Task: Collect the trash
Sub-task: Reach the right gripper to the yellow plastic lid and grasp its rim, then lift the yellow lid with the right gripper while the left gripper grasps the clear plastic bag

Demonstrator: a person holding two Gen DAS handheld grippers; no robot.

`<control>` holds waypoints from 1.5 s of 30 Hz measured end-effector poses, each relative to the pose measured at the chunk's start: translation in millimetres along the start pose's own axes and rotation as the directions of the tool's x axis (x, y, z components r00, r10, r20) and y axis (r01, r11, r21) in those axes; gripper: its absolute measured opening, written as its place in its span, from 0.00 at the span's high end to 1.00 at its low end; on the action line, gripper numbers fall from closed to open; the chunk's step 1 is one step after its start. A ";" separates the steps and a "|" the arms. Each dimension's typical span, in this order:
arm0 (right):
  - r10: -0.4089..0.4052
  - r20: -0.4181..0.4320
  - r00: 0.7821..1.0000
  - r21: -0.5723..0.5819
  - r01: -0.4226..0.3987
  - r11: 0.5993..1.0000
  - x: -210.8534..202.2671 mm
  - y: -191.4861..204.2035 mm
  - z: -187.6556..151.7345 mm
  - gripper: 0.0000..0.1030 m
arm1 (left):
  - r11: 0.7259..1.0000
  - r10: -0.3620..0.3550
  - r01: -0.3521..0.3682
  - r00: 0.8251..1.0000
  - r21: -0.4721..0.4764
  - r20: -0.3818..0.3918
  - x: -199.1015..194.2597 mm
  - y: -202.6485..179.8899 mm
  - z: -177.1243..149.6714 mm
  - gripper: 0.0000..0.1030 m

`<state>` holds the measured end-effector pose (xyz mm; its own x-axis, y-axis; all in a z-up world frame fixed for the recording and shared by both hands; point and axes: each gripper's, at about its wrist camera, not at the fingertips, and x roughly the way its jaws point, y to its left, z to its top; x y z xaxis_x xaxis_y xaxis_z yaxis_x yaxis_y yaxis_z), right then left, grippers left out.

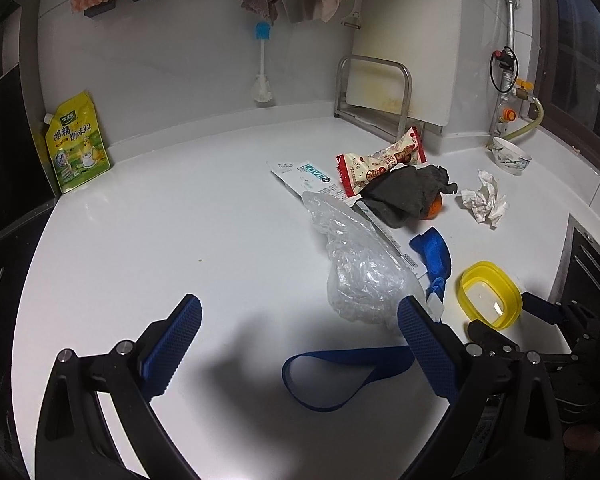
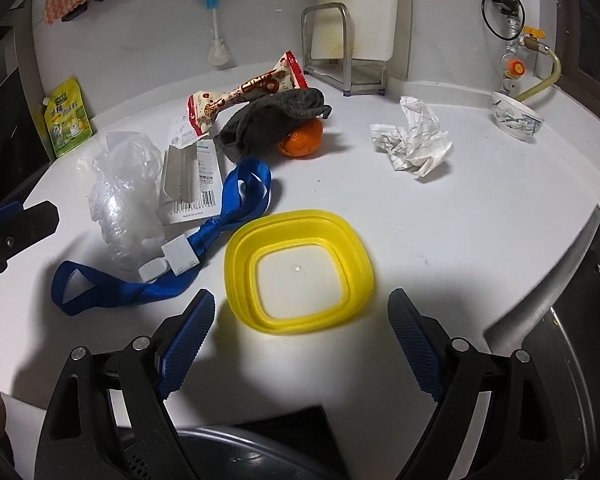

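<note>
While the right gripper (image 2: 300,316) hangs with jaws wide apart and empty, the yellow container (image 2: 300,272) lies just ahead between its fingers; it looks light and bendy, best pinched at the rim.

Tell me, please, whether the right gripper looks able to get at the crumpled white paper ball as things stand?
Probably yes: the right gripper is open and the crumpled white paper ball lies apart on bare counter, beyond the yellow square container.
</note>
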<state>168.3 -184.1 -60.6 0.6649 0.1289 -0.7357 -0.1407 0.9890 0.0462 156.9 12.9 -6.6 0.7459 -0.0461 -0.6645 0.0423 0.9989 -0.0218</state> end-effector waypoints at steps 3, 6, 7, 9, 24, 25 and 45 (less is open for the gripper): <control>0.006 -0.008 1.000 -0.001 -0.006 1.000 4.9 1.2 4.5 0.18 | 1.000 -0.001 0.001 1.000 0.000 -0.002 1.8 -0.8 0.7 0.06; 0.003 -0.006 1.000 -0.004 -0.003 1.000 8.9 2.8 7.1 0.18 | 1.000 -0.003 0.003 1.000 0.000 -0.004 2.9 -1.0 1.6 0.06; 0.006 -0.005 1.000 -0.003 -0.006 1.000 9.6 3.2 7.7 0.18 | 1.000 -0.002 0.002 1.000 -0.001 -0.005 3.4 -0.9 1.9 0.06; 0.017 -0.003 1.000 0.002 -0.017 1.000 10.7 2.9 9.2 0.18 | 1.000 -0.003 0.003 1.000 -0.004 -0.006 4.0 -1.4 2.3 0.06; 0.007 0.021 1.000 0.005 -0.007 1.000 4.8 -0.2 7.3 0.33 | 1.000 -0.005 0.005 1.000 -0.016 -0.013 6.2 -2.5 4.0 0.06; 0.008 0.028 1.000 0.017 -0.008 1.000 2.1 -3.0 6.8 0.33 | 1.000 -0.006 0.006 1.000 -0.018 -0.015 6.9 -2.7 4.4 0.06; 0.023 0.079 0.997 0.073 -0.029 0.997 -20.9 -18.6 -0.3 0.33 | 0.999 0.028 -0.030 0.998 -0.027 -0.054 45.1 -31.5 19.4 0.07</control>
<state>156.8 -205.2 -46.3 0.7171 0.1571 -0.6790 -0.1057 0.9875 0.1168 202.2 -20.9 -21.3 0.7099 -0.0173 -0.7041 0.0025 0.9998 -0.0220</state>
